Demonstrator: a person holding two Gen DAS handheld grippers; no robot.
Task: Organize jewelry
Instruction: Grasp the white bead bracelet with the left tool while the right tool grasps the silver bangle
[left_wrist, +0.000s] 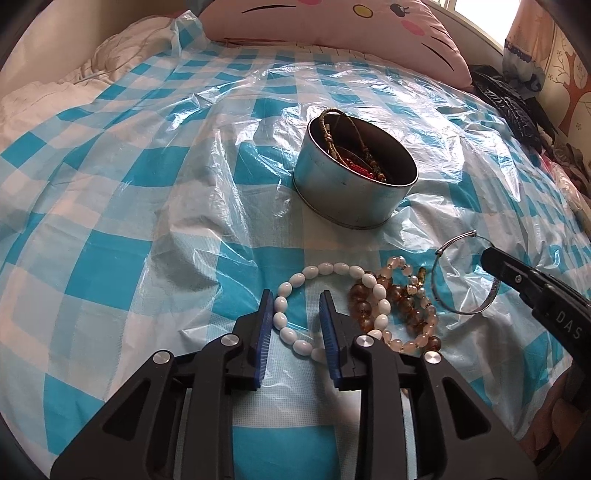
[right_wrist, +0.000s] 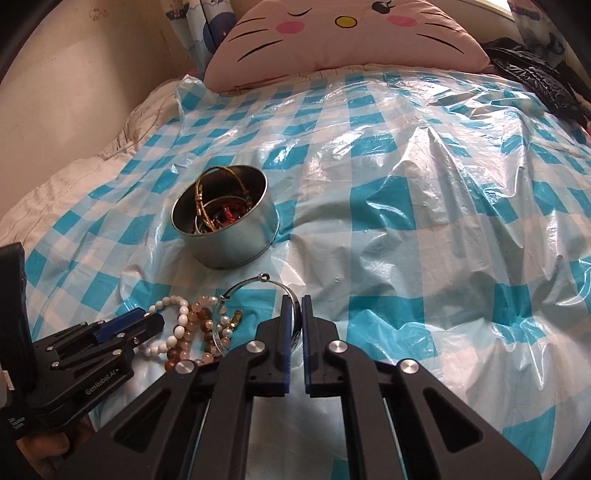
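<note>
On the blue-and-white checked plastic sheet (left_wrist: 110, 266), the left gripper (left_wrist: 296, 301) stands with jaws wide around one side of the white oval-bead bracelet (left_wrist: 325, 268). The right gripper (right_wrist: 294, 302) has its jaws narrowed onto the thin silver metal bangle (right_wrist: 243, 286). Amber and pink bead bracelets (left_wrist: 400, 299) lie between them, near the round silver metal tin (left_wrist: 351, 192).

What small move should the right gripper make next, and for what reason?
Probably lift the silver bangle and carry it toward the round tin. The right gripper looks shut on the bangle's band, and the tin, already holding other jewelry, sits open just beyond. The left gripper is open around the white bead bracelet, so it stays out of the way.
</note>
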